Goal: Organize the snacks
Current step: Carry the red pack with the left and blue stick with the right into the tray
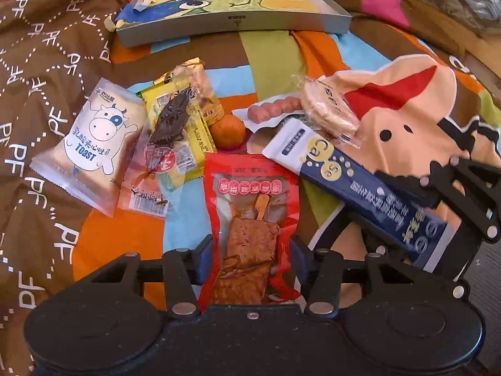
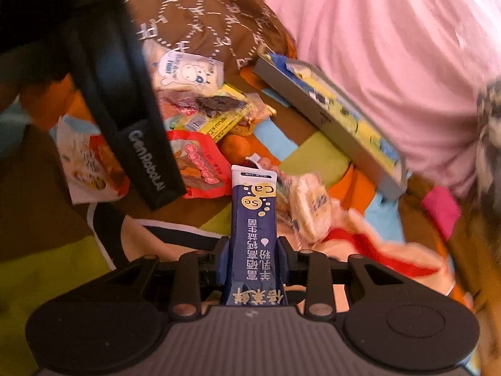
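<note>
My left gripper (image 1: pixel 250 258) is shut on a red pouch of dried tofu (image 1: pixel 250 206), which sticks out forward between its fingers. In my right gripper (image 2: pixel 253 263) a blue and white milk powder stick (image 2: pixel 253 219) is held; the same stick (image 1: pixel 353 181) shows at the right of the left wrist view, with the right gripper's black frame at its end. Loose snacks lie on the bedspread: a white toast packet with a cow (image 1: pixel 90 144), a yellow bar under a clear packet with a dark piece (image 1: pixel 175 125), an orange (image 1: pixel 227 132), a sausage pack (image 1: pixel 269 111) and a rice cracker (image 1: pixel 328 106).
A shallow grey tray with a cartoon lining (image 1: pixel 231 23) lies at the far side of the bed, also seen as the tray (image 2: pixel 325 116) in the right wrist view. A pink blanket (image 2: pixel 391 62) lies behind it. Another snack packet (image 2: pixel 90 163) sits left of the left gripper's body (image 2: pixel 137 144).
</note>
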